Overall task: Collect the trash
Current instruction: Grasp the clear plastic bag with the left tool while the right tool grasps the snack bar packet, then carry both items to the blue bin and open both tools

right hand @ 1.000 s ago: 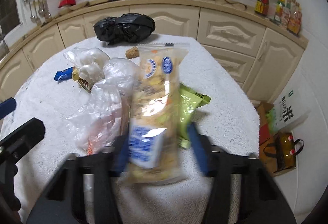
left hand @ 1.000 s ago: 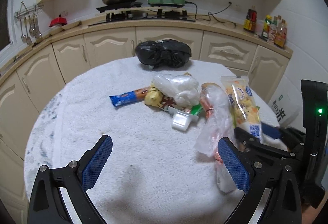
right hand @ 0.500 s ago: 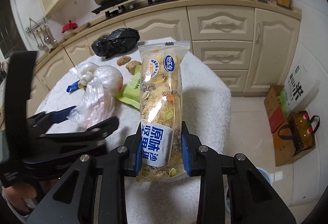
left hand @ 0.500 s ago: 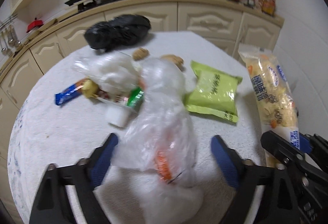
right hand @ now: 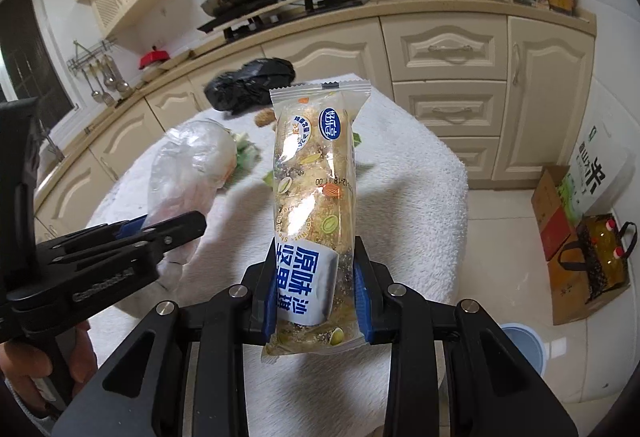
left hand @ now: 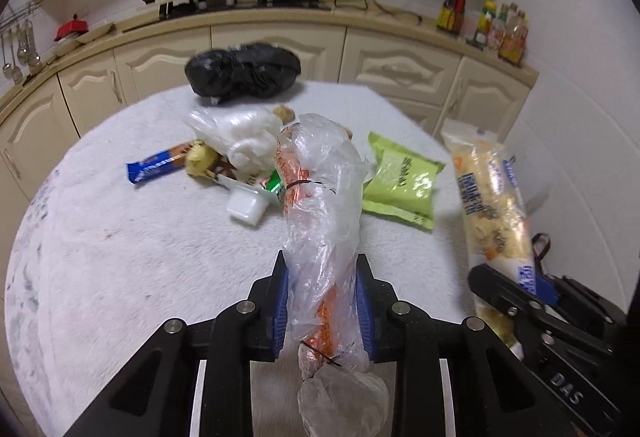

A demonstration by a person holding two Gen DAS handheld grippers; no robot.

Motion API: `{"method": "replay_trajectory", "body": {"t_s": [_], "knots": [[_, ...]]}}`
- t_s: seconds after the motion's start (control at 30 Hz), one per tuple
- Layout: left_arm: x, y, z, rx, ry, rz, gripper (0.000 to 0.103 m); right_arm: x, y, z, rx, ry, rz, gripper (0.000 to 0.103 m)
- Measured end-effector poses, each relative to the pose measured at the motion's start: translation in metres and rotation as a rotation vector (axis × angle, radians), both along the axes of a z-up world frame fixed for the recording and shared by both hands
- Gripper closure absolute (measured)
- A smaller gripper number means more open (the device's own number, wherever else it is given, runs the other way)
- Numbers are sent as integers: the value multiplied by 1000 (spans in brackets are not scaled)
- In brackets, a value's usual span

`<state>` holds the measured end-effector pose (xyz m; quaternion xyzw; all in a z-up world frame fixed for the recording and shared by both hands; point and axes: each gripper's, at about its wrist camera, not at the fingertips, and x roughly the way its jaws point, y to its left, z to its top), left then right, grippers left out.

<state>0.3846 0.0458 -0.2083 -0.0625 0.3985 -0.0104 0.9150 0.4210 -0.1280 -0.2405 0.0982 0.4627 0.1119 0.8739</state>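
Note:
A long clear plastic bag with orange wrappers inside lies on the white-covered round table. My left gripper is closing its jaws on the bag's near end, and the blue pads press its sides. My right gripper is shut on a long clear snack packet with blue print, held upright above the table's right edge. That packet also shows at the right of the left wrist view. A green packet, a blue wrapper, a white cup and a white bag lie further back.
A knotted black bag sits at the table's far edge. Cream kitchen cabinets curve behind. On the floor to the right are a cardboard box, a sack and a blue bin.
My left gripper swung right over the clear bag and closed from wide open onto it. My right gripper lifted the snack packet off the table and carried it rightward.

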Motion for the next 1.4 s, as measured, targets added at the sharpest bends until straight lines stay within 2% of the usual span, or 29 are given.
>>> {"method": "replay_trajectory", "body": {"t_s": [0.2,0.3,0.47,0.63,0.8,0.97,1.13,1.23,1.3,1.4], "knots": [[-38,-19,27,1,-75,-53,77,-21,-7,23,16,-47,-12,72],[-52,-38,36,5,-106,-93,77,-35,-24,33,19,-68,-46,72],[-67,-80,40,11,-118,-177,77,-61,-61,44,3,-83,-116,72],[-67,-134,32,22,-102,-277,77,-87,-109,42,-20,-68,-209,72],[-54,-195,5,35,-34,-395,77,-112,-165,22,-58,-17,-323,72],[-35,-258,-42,95,77,-491,77,-133,-217,-10,-64,53,-426,72],[-18,-305,-80,131,153,-553,77,-145,-254,-43,-55,119,-490,72],[-12,-329,-99,150,182,-590,82,-149,-272,-66,-45,163,-514,72],[-4,-348,-111,158,203,-608,89,-151,-279,-77,-39,182,-523,72],[17,-368,-128,169,233,-618,91,-152,-289,-98,-28,219,-540,72]]}}
